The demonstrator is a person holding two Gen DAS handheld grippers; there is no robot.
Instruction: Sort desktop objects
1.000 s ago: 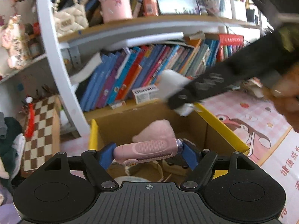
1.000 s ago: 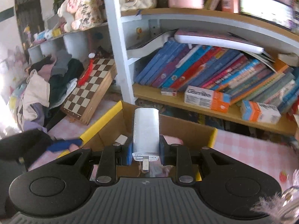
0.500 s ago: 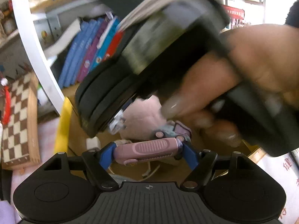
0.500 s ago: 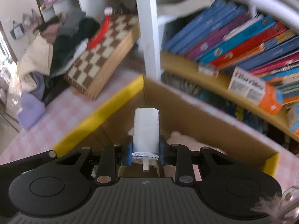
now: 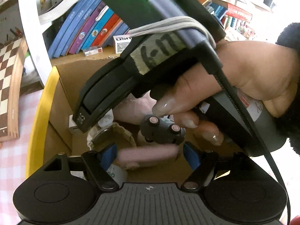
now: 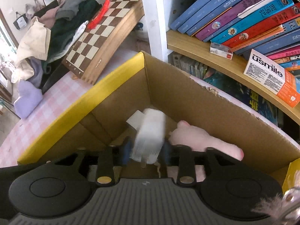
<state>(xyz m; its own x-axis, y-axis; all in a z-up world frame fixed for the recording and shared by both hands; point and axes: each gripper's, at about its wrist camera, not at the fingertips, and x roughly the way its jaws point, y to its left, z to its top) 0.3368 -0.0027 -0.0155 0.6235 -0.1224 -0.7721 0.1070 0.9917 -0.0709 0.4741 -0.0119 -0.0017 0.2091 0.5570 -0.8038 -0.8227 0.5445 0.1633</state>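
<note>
Right gripper (image 6: 145,154) jaws opening; blurred white rectangular charger block (image 6: 150,140) slipping between the fingers, long axis pointing away, over brown cardboard box with yellow rim (image 6: 112,83). Left gripper (image 5: 150,154) jaws easing apart; pink ribbed plastic handle (image 5: 148,154) crosswise between fingers, left end touching pad, right end apart.

White shelf upright (image 6: 153,18) right ahead of me, wooden shelf board (image 6: 215,56) to its right. Row of leaning books (image 6: 243,18) on that board, mostly blue spines, some purple and red, plus a white-and-orange usmile box (image 6: 270,75). More books in the bay below. Left of the upright a folding chessboard (image 6: 101,35) lies tilted on a pink checked tablecloth (image 6: 37,116). Pile of clothes (image 6: 56,24) behind it, lilac cushion (image 6: 28,101) near the table edge. Daylight comes from far left.
</note>
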